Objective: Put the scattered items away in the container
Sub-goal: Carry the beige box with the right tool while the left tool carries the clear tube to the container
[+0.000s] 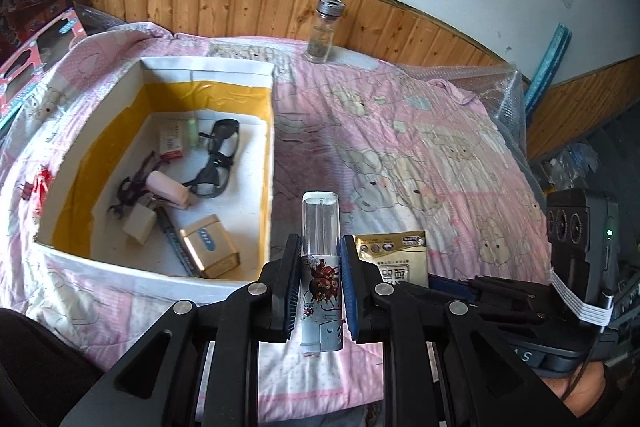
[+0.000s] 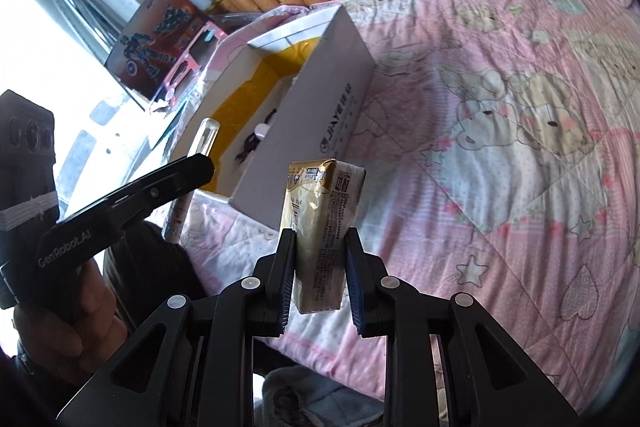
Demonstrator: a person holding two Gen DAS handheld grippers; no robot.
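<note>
Two handheld grippers work over a bed covered by a pink quilt (image 1: 420, 155) printed with cartoon bears. The left gripper (image 1: 319, 267) is clamped on a slim spray bottle (image 1: 322, 267) with a clear cap and a cartoon label, held upright just off the right edge of the container. The right gripper (image 2: 320, 267) is clamped on a gold packet (image 2: 322, 223) with printed text, held upright above the quilt near the container's white outer wall.

The container — a white box (image 1: 160, 67) with a yellow-lined interior — sits on the left part of the quilt. Inside it lie dark-framed glasses (image 1: 218, 157), a small gold tin (image 1: 210, 245), a pink stapler-like item (image 1: 170, 189), a small red-and-white carton (image 1: 172, 143) and a few smaller pieces too jumbled to tell apart.

A glass jar (image 1: 322, 31) with a metal lid stands upright at the far edge of the bed, against the wood-panelled wall (image 1: 240, 3) — well apart from the box. In the right wrist view, a hand (image 2: 68, 311) holds the left gripper's handle.
</note>
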